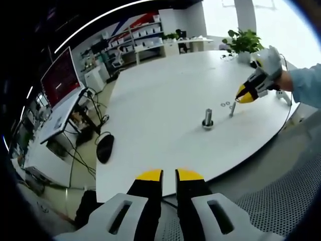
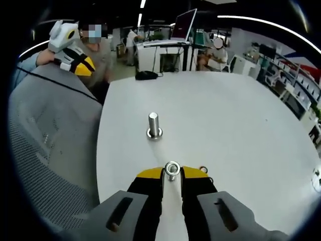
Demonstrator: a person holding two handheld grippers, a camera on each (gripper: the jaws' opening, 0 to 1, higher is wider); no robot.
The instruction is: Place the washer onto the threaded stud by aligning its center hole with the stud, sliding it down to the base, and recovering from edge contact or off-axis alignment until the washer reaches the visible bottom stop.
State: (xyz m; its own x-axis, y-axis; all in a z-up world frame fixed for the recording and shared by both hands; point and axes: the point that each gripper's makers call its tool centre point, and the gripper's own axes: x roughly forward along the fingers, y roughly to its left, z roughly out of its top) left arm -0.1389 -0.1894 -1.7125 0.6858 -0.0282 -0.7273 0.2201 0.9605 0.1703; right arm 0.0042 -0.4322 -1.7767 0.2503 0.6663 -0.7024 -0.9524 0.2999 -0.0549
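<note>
One threaded stud stands upright at frame centre on the white table: silver, with a flanged base. The right gripper, nearly closed, pinches a second silver bolt. Two washers lie right of centre. The left gripper holds nothing, jaws almost together.

We are in an open office or lab — a big white round table, a monitor, shelves of boxes and a potted plant say so.
</note>
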